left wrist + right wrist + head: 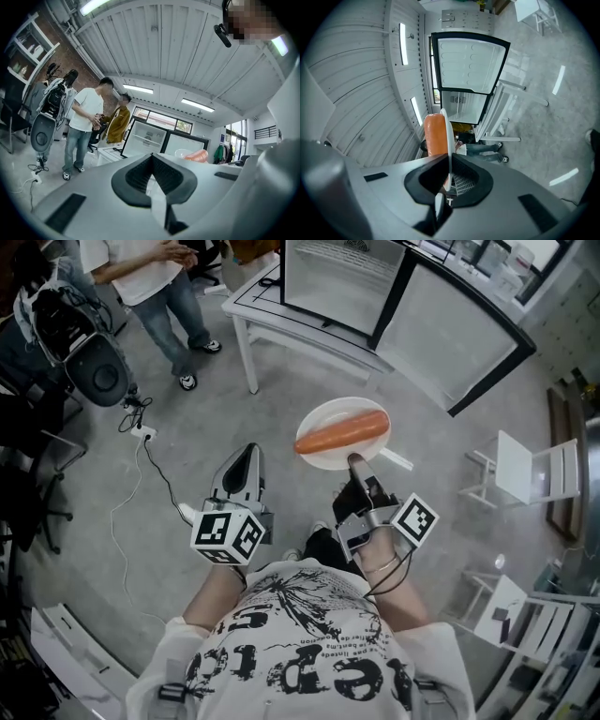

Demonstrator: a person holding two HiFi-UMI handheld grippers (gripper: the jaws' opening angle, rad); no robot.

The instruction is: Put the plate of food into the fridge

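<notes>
A white plate (330,456) carries a long orange piece of food (342,431). My right gripper (356,463) is shut on the plate's near rim and holds it level above the floor. In the right gripper view the plate (447,136) shows edge-on between the jaws, with the orange food (434,133) on its left side. The open fridge (342,277) stands ahead, its door (455,334) swung to the right and its white inside (469,63) showing. My left gripper (246,460) hangs shut and empty to the left of the plate, its jaws (152,159) meeting.
A white table (251,307) stands at the fridge's left. Two people (86,126) stand at the far left near a black speaker (97,371). A cable (155,470) runs across the floor. White chairs (525,470) stand at the right.
</notes>
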